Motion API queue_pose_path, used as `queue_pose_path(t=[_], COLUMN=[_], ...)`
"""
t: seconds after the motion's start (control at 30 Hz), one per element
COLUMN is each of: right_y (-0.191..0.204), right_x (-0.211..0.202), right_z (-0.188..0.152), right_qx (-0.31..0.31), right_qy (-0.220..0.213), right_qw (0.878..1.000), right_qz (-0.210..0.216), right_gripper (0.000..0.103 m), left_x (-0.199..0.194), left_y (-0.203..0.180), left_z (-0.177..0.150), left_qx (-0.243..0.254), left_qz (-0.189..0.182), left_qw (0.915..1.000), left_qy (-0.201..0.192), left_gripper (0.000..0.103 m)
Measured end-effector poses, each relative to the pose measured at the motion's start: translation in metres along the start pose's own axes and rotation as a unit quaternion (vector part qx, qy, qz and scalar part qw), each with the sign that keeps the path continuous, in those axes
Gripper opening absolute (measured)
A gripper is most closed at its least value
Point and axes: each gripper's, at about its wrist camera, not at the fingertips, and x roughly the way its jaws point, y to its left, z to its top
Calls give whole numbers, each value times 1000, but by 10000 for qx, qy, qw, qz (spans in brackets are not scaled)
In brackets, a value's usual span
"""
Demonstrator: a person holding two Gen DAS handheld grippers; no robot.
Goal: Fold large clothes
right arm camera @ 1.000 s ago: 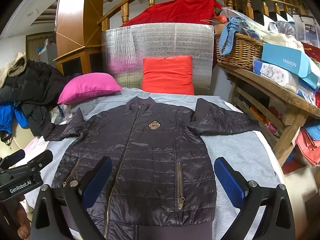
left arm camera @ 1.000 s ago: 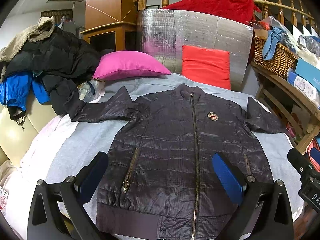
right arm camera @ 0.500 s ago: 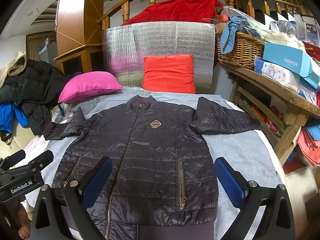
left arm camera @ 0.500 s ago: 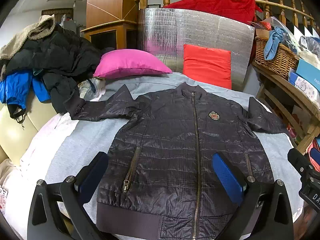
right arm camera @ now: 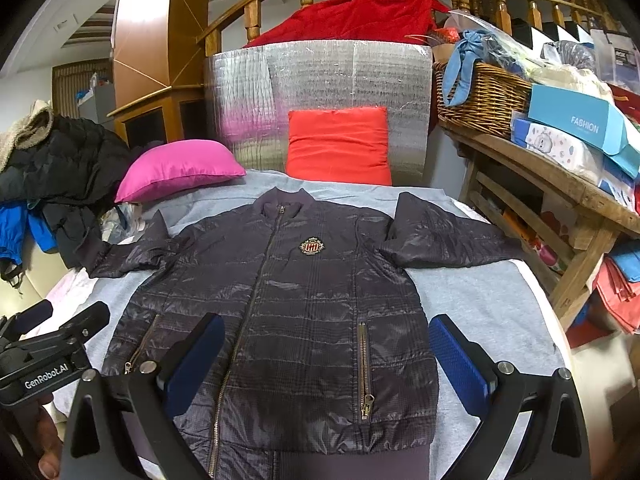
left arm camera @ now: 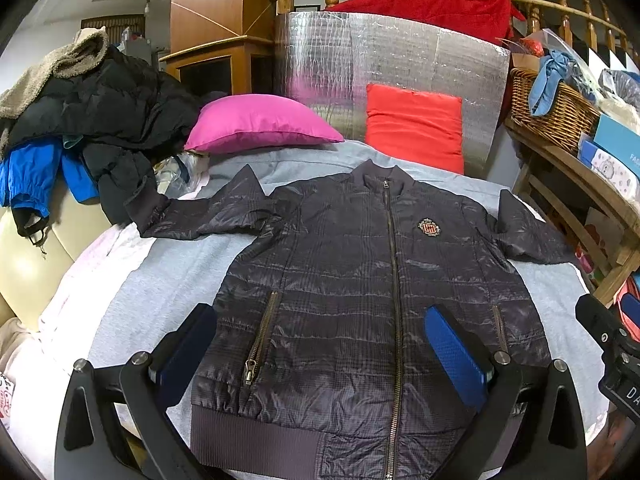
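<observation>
jacket [left arm camera: 360,288] flat on the grey sheet [left arm camera: 160,280], front up, zipped, sleeves out to both sides. no fold made; whole task left. left gripper [left arm camera: 320,352] and right gripper [right arm camera: 328,356] hover over the hem, jaws wide, holding nothing.

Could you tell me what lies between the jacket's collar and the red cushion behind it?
Only a bare strip of the grey sheet separates the jacket collar from the red cushion, seen best in the right wrist view.

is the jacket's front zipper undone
No, the dark quilted jacket lies flat with its front zipper closed all the way up to the collar.
</observation>
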Motion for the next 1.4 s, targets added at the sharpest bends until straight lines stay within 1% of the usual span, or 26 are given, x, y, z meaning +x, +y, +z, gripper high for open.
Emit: queue_pose_path(t=[0.53,0.8,0.83,0.93,1.0,1.03,1.07,1.13,1.17,1.2,1.3,1.33,1.4], right_y=[2,6,6,4,-2,-9,-18,-38,-55,-66,-112,-130,-169], right_x=[-1,1,2,6,11,15,18,25,32,38,63,72,92], right_z=[2,1,1,-1,-3,-5,-8,-14,-19,-23,-40,-45,-53], right_qx=[-14,-110,-117,-95,-23,80,240,587,861,1034,1710,1987,2662], right_qy=[-68,-27,-15,36,81,139,200,278,348,413,728,819,958], right_qw=[10000,9999,9999,9999,9998,9995,9983,9928,9874,9844,9731,9664,9458], right_qz=[21,82,89,103,170,280,490,1003,1282,1361,1361,1408,1595], right_gripper=[103,103,103,103,103,103,103,103,103,103,103,103,103], left_x=[-1,0,1,8,19,24,33,52,62,73,103,112,125], left_y=[-2,-3,-3,0,5,7,10,13,14,14,8,4,-7], left_z=[-1,-2,-2,-3,-5,-6,-9,-14,-17,-21,-31,-33,-34], left_qx=[30,36,50,-2,-74,-95,-121,-137,-125,-98,26,83,199], left_qz=[-9,-22,-72,-94,-102,-92,-52,65,147,226,327,350,377], left_qw=[10000,10000,9999,10000,9999,9999,9998,9994,9991,9985,9961,9953,9947], left_qy=[-38,-11,-56,-2,63,94,170,307,378,483,821,896,932], left_gripper=[103,103,103,103,103,103,103,103,103,103,103,103,103])
